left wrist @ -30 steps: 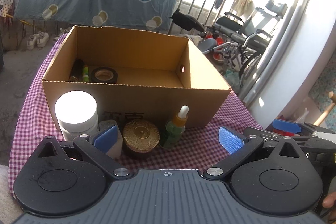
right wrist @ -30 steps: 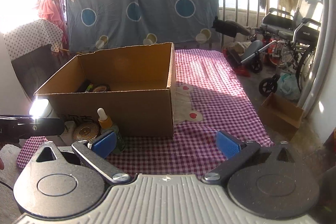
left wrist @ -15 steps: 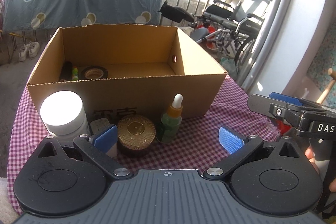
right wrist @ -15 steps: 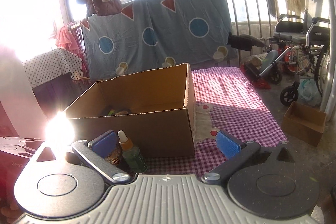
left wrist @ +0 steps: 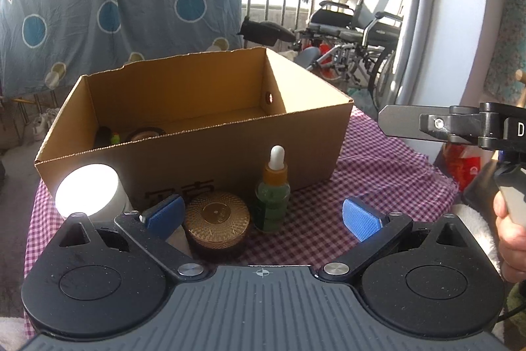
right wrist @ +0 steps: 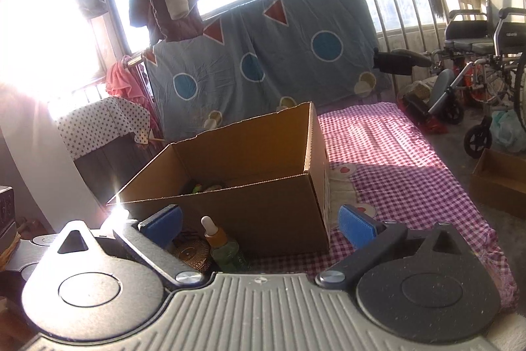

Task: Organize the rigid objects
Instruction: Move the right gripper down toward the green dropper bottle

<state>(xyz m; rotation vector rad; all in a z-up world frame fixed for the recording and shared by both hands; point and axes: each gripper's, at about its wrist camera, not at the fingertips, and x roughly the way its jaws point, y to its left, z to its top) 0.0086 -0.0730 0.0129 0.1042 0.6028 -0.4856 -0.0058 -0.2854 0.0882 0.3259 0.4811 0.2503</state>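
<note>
Sunlight glares off a white jar (left wrist: 87,191) at the lower left of the left wrist view, where it is stood against the front wall of a cardboard box (left wrist: 230,160). Just right of the jar, a round gold-lidded tin (left wrist: 217,217) is seen on the red-checked cloth (left wrist: 378,173) that covers the surface, and beside it a green dropper bottle (left wrist: 273,186) is stood upright with its white bulb on top. All three are set in a row in front of the box, outside it. Inside the box, at its left end, a few small dark items (left wrist: 131,135) are partly hidden by the front wall and cannot be told apart. The left claw (left wrist: 261,216) is held wide open and empty low in the frame, its blue pads (left wrist: 360,217) spread on either side of the tin and bottle. At the right edge, the right claw (left wrist: 391,122) is seen from the side, with a hand (left wrist: 511,236) on its handle.

In the right wrist view, the tin (right wrist: 192,252) and the bottle (right wrist: 223,247) appear at lower centre left, near the left blue pad (right wrist: 161,226). The box (right wrist: 263,213) is placed mid-frame, and the cloth (right wrist: 394,170) stretches away on the right. The right claw (right wrist: 259,226) is likewise spread open, with nothing held.
</note>
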